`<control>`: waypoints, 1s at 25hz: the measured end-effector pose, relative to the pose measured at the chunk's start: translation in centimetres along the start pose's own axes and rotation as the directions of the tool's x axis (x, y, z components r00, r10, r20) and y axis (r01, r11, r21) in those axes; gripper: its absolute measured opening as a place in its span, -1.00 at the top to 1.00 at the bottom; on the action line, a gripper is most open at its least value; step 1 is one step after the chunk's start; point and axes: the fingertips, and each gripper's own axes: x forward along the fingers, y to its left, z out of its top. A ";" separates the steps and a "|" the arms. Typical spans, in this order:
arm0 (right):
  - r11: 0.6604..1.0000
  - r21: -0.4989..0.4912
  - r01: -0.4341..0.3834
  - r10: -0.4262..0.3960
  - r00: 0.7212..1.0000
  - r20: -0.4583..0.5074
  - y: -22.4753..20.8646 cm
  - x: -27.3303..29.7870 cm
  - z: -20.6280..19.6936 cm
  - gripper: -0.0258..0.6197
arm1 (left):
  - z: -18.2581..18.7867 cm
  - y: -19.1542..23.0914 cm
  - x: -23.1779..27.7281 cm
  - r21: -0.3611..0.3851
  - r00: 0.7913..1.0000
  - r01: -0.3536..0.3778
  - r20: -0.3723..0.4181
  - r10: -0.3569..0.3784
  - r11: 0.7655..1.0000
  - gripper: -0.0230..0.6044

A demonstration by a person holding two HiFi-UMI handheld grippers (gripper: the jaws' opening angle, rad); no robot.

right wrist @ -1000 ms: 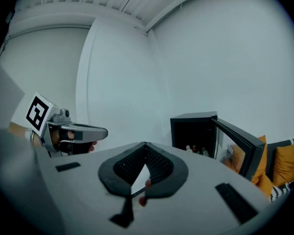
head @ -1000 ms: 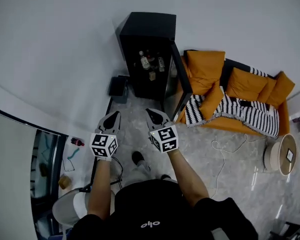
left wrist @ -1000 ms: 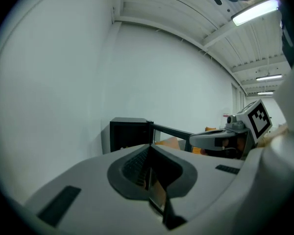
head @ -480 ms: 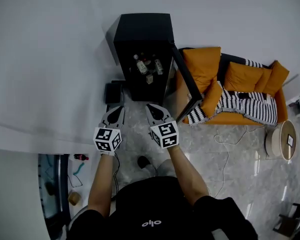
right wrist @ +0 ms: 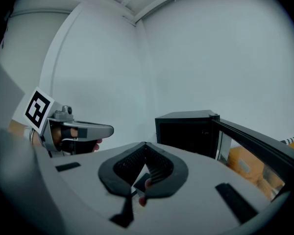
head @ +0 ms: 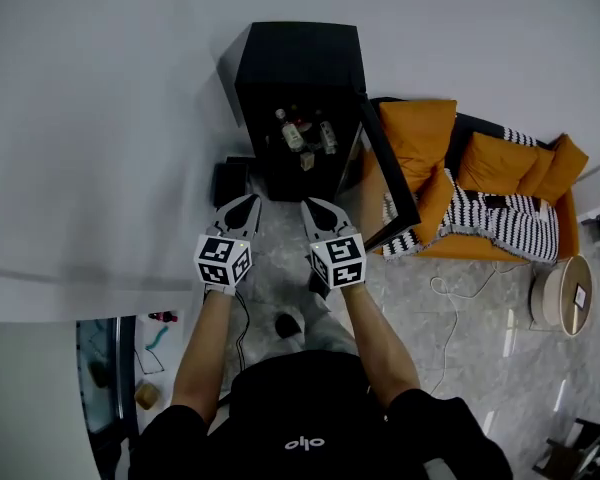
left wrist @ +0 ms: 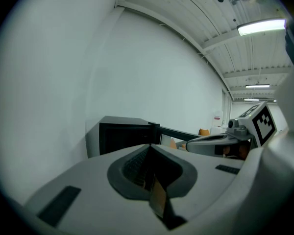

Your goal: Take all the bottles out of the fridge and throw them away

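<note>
A small black fridge (head: pixel 298 63) stands against the white wall, its glass door (head: pixel 388 173) swung open to the right. Several bottles (head: pixel 302 136) stand on its shelves. My left gripper (head: pixel 248 202) and right gripper (head: pixel 310 206) are side by side just in front of the open fridge, pointing at it, apart from the bottles. Both are shut with nothing in them. In the left gripper view the jaws (left wrist: pixel 150 146) meet ahead of the fridge (left wrist: pixel 121 135). The right gripper view shows its closed jaws (right wrist: pixel 145 144), the fridge (right wrist: pixel 186 130) and the door (right wrist: pixel 255 142).
An orange sofa (head: pixel 485 163) with a black-and-white striped blanket (head: pixel 480 220) stands right of the fridge door. A round white side table (head: pixel 562 303) is further right. A black box (head: pixel 230 180) lies on the floor left of the fridge, and a cable (head: pixel 442 298) runs across the tiles.
Both grippers have moved forward together toward the open fridge and now sit close in front of it. Both stay shut.
</note>
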 end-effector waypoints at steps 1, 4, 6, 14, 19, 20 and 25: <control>1.000 0.003 0.000 0.000 1.000 -0.001 -0.8 0.7 0.1 0.92 | 0.1 0.4 1.0 0.002 1.000 0.000 -0.003 0.000 1.000 0.93; 1.000 0.008 0.003 -0.003 1.000 -0.009 -3.0 2.9 0.3 0.92 | 0.4 1.6 3.8 -0.001 1.000 -0.005 -0.015 0.005 1.000 0.93; 1.000 0.008 0.004 -0.003 1.000 -0.014 -4.4 4.3 0.6 0.92 | 0.7 2.5 5.5 0.001 1.000 -0.009 -0.022 0.009 1.000 0.93; 0.999 0.032 0.021 -0.020 0.999 -0.040 -11.0 9.0 0.9 0.92 | 1.4 4.4 12.9 -0.006 0.999 -0.017 -0.047 0.017 1.000 0.93; 0.998 0.056 0.024 -0.021 0.998 -0.060 -13.7 10.7 0.4 0.92 | 0.8 4.5 15.9 -0.020 0.997 -0.031 -0.074 0.029 0.999 0.93; 0.998 0.061 0.026 -0.022 0.998 -0.063 -14.1 11.0 0.2 0.92 | 0.6 4.5 16.4 -0.021 0.996 -0.031 -0.080 0.029 0.999 0.93; 0.997 0.072 0.039 -0.033 0.996 -0.079 -15.4 12.5 -0.6 0.92 | 0.0 5.4 18.3 -0.028 0.996 -0.023 -0.092 0.020 0.999 0.93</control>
